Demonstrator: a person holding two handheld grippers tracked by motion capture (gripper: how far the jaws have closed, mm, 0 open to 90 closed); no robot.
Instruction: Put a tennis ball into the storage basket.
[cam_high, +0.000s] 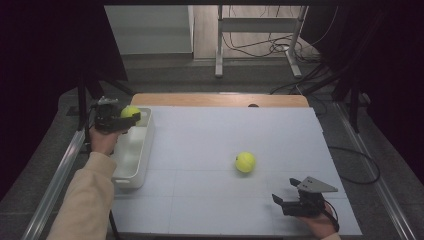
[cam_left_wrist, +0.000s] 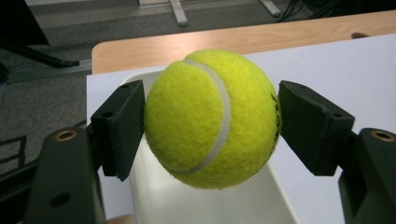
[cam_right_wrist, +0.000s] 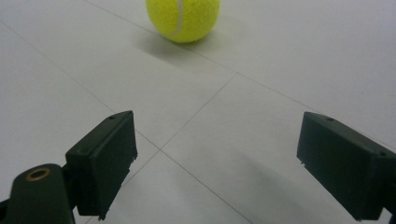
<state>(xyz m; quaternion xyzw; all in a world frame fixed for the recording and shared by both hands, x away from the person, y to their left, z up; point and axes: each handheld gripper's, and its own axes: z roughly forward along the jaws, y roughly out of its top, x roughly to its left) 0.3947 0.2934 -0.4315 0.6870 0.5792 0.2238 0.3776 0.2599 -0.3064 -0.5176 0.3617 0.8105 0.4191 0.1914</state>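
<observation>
My left claw (cam_left_wrist: 210, 121) clamps 1 tennis ball (cam_left_wrist: 211, 119) above the white tray (cam_high: 135, 150); my right claw (cam_right_wrist: 229, 163) gapes apart near another ball (cam_right_wrist: 183, 18).

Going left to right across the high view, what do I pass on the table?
Left hand-held gripper holding a tennis ball → white bin → loose tennis ball → right hand-held gripper.

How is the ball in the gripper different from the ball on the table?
The held ball sits clamped between the left gripper jaws, up over the white bin; the loose ball rests on the white table, untouched. The held ball is at the far left; the loose ball lies ahead of the open right gripper. Both are yellow-green tennis balls.
</observation>
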